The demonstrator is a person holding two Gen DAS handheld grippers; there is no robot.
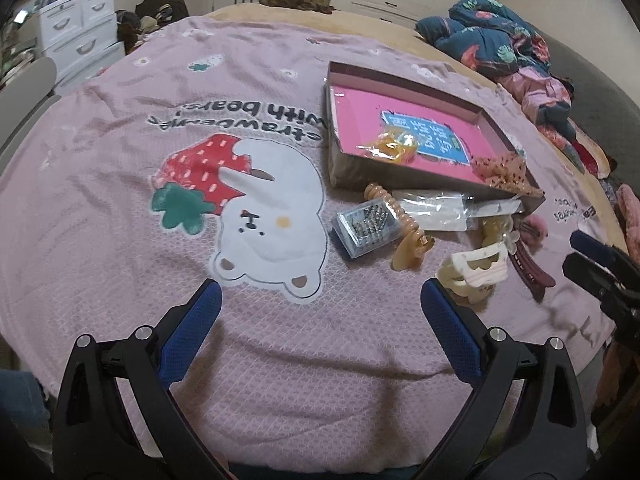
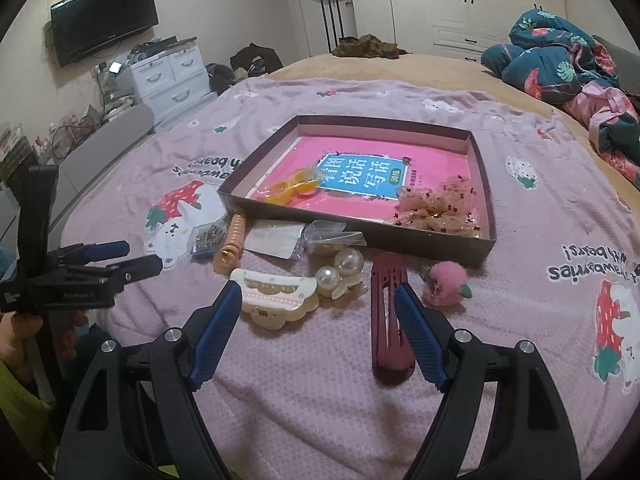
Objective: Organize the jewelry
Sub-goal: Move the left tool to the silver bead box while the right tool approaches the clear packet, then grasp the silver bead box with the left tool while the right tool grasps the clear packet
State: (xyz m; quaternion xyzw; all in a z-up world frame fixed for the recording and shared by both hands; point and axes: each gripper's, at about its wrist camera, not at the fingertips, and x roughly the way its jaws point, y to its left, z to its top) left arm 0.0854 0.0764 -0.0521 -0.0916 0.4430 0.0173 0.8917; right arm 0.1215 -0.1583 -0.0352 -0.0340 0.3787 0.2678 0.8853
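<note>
On the bed, a pink blanket point(image 2: 320, 400) printed with bears and strawberries is lying spread out, and a shallow box point(image 2: 482, 216) is sitting on it with a pink book point(image 2: 360, 176) lining its bottom. A yellow item in clear wrap point(image 2: 294, 188) is resting at the box's near left corner, and a sheer pink scrunchie point(image 2: 440, 208) is lying at its near right corner. Just in front of the box, the loose pieces are waiting in a cluster: a small case of studs point(image 1: 366, 226), an amber claw clip point(image 2: 232, 246), clear packets point(image 2: 288, 240), a pearl clip point(image 2: 340, 274), a cream claw clip point(image 2: 276, 300), a dark red flat clip point(image 2: 386, 320) and a pink pompom clip point(image 2: 444, 284). The right tool point(image 2: 318, 304) is hovering over the blanket with its blue pads spread wide, gripping nothing, with the cream claw clip near its left pad and the dark red flat clip touching or just beside its right pad. The left tool point(image 1: 320, 300) is also standing spread apart and empty, hanging above the bear print, with the cream claw clip just past its right pad.
</note>
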